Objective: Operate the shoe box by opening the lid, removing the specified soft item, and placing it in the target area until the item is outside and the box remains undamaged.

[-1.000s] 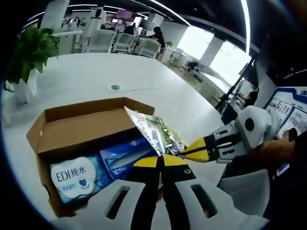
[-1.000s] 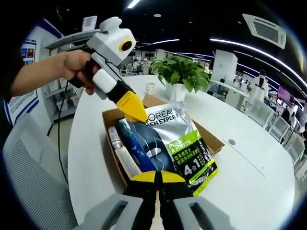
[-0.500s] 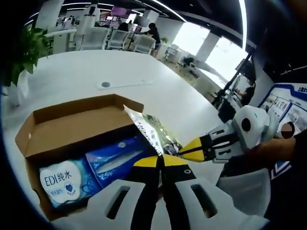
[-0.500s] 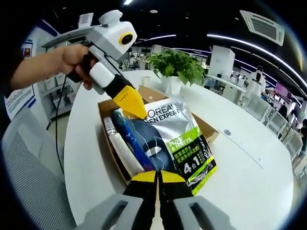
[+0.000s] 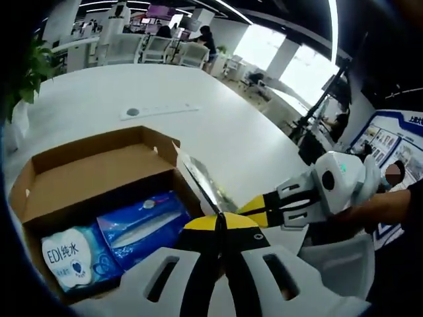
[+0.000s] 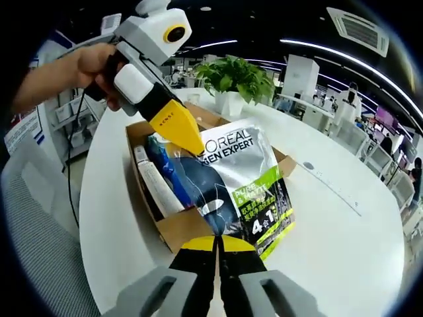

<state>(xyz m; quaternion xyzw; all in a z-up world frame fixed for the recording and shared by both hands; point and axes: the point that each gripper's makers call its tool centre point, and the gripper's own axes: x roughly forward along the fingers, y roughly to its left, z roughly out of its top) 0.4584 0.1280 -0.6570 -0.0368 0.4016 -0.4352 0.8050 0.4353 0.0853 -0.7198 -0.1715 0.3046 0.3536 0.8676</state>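
- Right gripper view: the right gripper has its jaws together, clamped on the bottom edge of the pouch, a silver pack printed "L'OREAL MEN EXPERT" with a green band and "4 in 1".
- The pouch runs from the jaws up toward 12 o'clock, lying across the open box and over its 3 o'clock wall.
- At the pouch's top corner, about 11 o'clock, the left gripper pinches it with its yellow jaws closed, held by a hand.
- Inside the box, at 10 o'clock from the right jaws, a blue pack and a white tube lie side by side.
- A plant in a white pot stands at 12 o'clock beyond the box, on the white table.
- Left gripper view: the left gripper is closed on the pouch, seen here edge-on as a thin sheet rising toward 11 o'clock.
- The right gripper meets the pouch from 3 o'clock.
- The box sits at 9 to 10 o'clock, lid flap open, holding the blue pack and a wipes pack marked "EDI".
- The plant is at the 10 o'clock edge.
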